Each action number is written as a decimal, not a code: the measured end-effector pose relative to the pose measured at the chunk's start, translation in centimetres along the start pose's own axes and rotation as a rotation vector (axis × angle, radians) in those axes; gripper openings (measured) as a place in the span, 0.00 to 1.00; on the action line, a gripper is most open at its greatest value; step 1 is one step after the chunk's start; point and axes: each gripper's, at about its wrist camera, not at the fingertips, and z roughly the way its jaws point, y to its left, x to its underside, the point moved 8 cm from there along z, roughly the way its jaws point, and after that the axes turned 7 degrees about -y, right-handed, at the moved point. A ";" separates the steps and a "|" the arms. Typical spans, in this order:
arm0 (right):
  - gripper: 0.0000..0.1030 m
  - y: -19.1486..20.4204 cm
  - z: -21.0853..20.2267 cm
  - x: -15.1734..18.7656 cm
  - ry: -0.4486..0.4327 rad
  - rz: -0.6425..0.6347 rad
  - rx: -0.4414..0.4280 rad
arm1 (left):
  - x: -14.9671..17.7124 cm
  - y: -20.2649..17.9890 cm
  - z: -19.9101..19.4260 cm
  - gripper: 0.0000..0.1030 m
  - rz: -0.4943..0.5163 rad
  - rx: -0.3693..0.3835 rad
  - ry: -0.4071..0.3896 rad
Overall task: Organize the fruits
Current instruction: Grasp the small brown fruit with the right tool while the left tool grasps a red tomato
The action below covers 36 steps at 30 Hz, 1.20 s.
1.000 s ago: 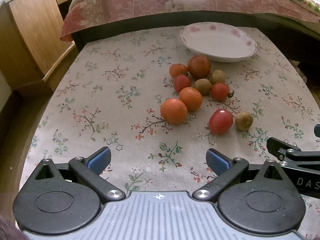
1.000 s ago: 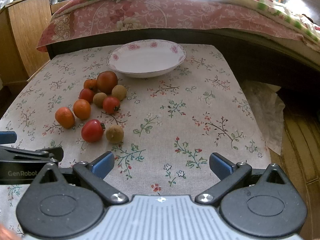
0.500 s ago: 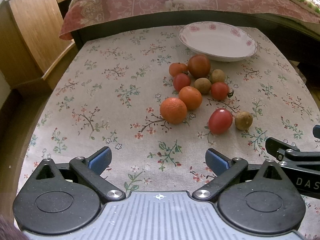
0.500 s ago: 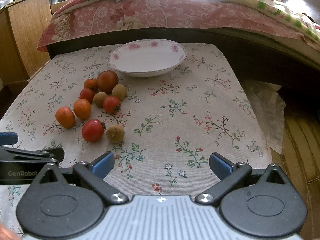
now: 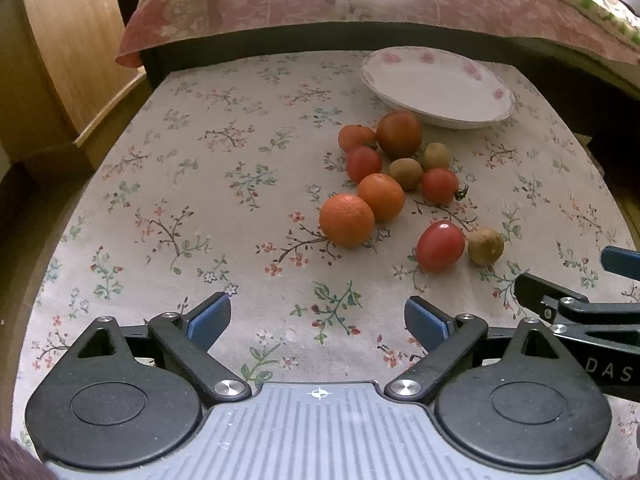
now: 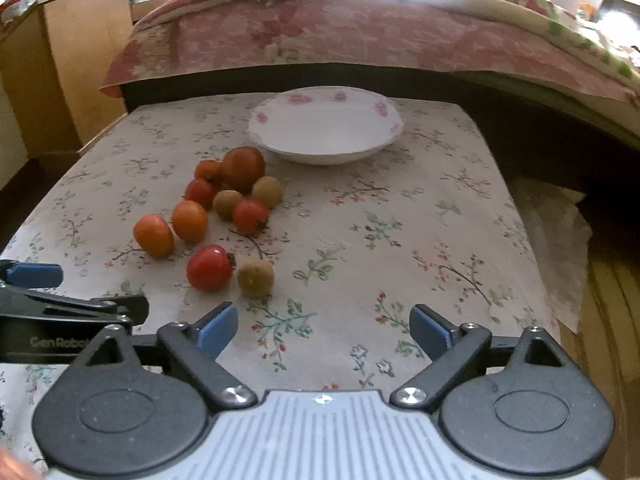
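Grippers wide; tablecloth bare rightward

The frame edge cuts off the right gripper and left gripper.

A glossy ceramic plate sits on a matt woven floral tablecloth. The tomato is smooth and shiny; the wooden cabinet, upper left, looks satin.
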 end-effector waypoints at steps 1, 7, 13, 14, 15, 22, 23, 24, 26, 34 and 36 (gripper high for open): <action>0.86 0.1 0.1 -0.1 0.005 0.000 -0.015 | 0.0 0.1 0.0 0.94 -0.006 0.007 0.000; 0.69 1.0 0.8 -0.9 0.017 -0.026 -0.106 | -0.4 0.4 0.1 0.94 0.006 0.019 -0.023; 0.49 2.3 2.3 -1.4 0.045 -0.103 -0.196 | -0.6 0.5 0.2 0.95 0.029 0.043 -0.028; 0.48 2.5 2.6 -1.4 0.049 -0.115 -0.208 | -0.7 0.5 0.3 0.96 0.028 0.049 -0.026; 0.47 2.6 2.7 -1.5 0.052 -0.124 -0.218 | -0.7 0.5 0.4 0.96 0.032 0.045 -0.026; 0.27 3.6 4.5 -1.5 0.085 -0.192 -0.276 | -0.8 0.3 0.9 0.96 0.045 0.054 -0.029; 0.25 3.6 4.6 -1.5 0.080 -0.207 -0.275 | -0.8 0.2 0.9 0.95 0.046 0.058 -0.029; 0.25 3.8 4.7 -1.6 0.078 -0.222 -0.277 | -0.9 0.2 0.9 0.95 0.047 0.060 -0.031; 0.25 3.9 4.7 -1.7 0.081 -0.229 -0.281 | -0.9 0.1 1.0 0.94 0.051 0.066 -0.033; 0.25 1.6 4.5 -2.0 0.096 -0.144 -0.250 | -1.3 -1.8 0.7 0.78 0.064 0.172 -0.044; 0.25 0.5 4.6 -1.6 0.100 -0.121 -0.241 | -1.4 -2.7 0.7 0.78 0.079 0.198 -0.046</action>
